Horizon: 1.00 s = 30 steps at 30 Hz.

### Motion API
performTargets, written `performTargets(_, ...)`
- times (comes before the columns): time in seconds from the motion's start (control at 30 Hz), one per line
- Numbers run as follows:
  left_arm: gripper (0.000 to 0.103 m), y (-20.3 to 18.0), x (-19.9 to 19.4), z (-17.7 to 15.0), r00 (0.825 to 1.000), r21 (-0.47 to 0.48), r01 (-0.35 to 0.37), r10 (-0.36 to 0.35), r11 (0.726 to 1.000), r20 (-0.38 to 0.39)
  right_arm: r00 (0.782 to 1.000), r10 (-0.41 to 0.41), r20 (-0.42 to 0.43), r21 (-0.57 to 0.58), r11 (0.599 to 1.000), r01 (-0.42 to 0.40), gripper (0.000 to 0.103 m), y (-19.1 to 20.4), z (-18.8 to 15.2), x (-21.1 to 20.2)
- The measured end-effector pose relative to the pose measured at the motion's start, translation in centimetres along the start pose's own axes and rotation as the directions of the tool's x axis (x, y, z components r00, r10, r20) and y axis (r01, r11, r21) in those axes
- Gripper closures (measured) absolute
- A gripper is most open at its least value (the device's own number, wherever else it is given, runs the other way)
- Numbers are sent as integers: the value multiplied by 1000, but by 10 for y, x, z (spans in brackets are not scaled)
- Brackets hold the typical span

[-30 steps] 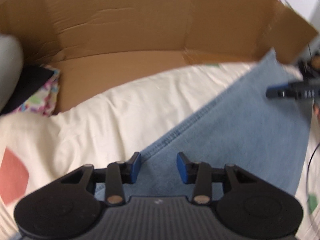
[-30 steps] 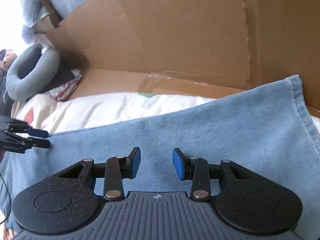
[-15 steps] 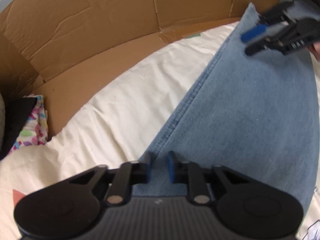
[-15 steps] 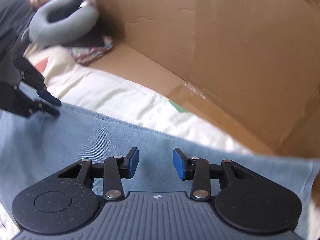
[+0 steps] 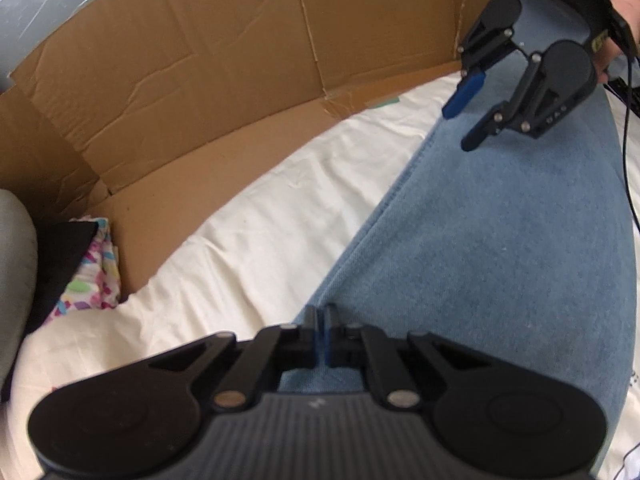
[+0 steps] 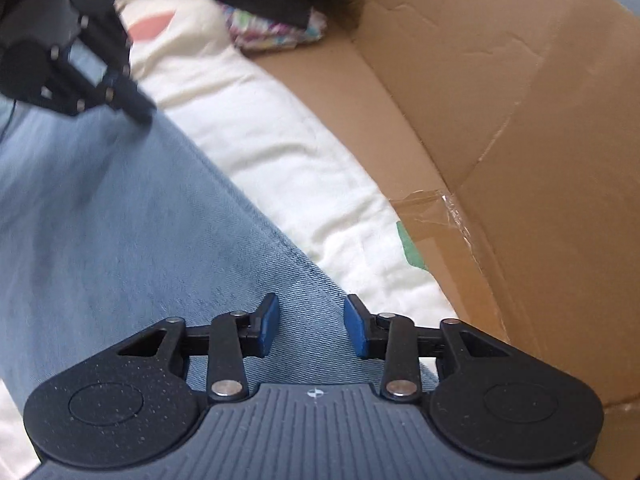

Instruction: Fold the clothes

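A light blue denim garment [image 5: 500,260] lies flat on a cream sheet [image 5: 280,216], running as a long strip toward the far right. My left gripper [image 5: 322,320] is shut on the garment's seamed left edge at its near end. In the right wrist view the same denim [image 6: 120,240] fills the lower left. My right gripper [image 6: 310,324] hovers over its seamed edge with the jaws closing; the pads stand apart with cloth between them, not pressed. The right gripper [image 5: 459,130] also shows at the far end of the strip, and the left gripper [image 6: 132,104] is blurred at upper left.
A brown cardboard wall [image 5: 200,92] stands along the far side of the sheet, close to the right gripper [image 6: 520,140]. A grey cushion [image 5: 16,272] and a colourful patterned cloth [image 5: 92,284] lie at the left. A black cable [image 5: 626,152] hangs at the right edge.
The left gripper's jaws closed onto the denim's edge. The right gripper rolled and slid along the strip toward the cardboard wall, its jaws narrowing.
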<state>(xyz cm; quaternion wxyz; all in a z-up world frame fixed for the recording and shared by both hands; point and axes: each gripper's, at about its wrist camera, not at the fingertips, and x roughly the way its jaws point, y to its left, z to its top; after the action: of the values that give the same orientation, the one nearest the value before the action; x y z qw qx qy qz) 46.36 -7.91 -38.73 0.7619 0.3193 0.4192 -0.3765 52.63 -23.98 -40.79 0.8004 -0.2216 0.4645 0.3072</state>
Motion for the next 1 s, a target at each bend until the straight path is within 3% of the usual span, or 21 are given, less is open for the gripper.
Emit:
performTargets(0.03,101,0,1,0,1000,-3,-2,2,1000,1,1000,-9,-4,7,1000,9,100,0,1,1)
performTargets(0.07,101,1,2,1,1000,-8,-5,5,1000,2,1000,-17,-8,13,1000,17,103,-1,2,1)
performTargets(0.37,101,9,9,-1,1000,-49,6,-6,999,9,996,-89,27,60,994,87,103,3,4,-10)
performTargets(0.53,99,21,23,-3,998,-151,49,-52,987,-18,995,-98,31,206,974,90,103,-6,0,9)
performTargets(0.6,92,22,22,-1,998,-149,43,-49,988,-33,992,-117,53,280,955,97,99,-11,-3,5)
performTargets(0.7,78,22,20,3,998,-149,13,-22,989,-57,971,-218,96,388,907,165,91,-10,-15,-14)
performTargets(0.83,76,26,11,4,997,-172,-16,4,985,-71,959,-259,113,492,854,172,90,-9,-39,-44)
performTargets(0.93,76,33,3,1,997,-223,-43,27,974,-76,958,-269,104,520,835,178,72,-4,-61,-64)
performTargets(1.0,74,38,0,-3,995,-267,-70,47,961,-94,955,-276,113,525,832,178,67,1,-76,-78)
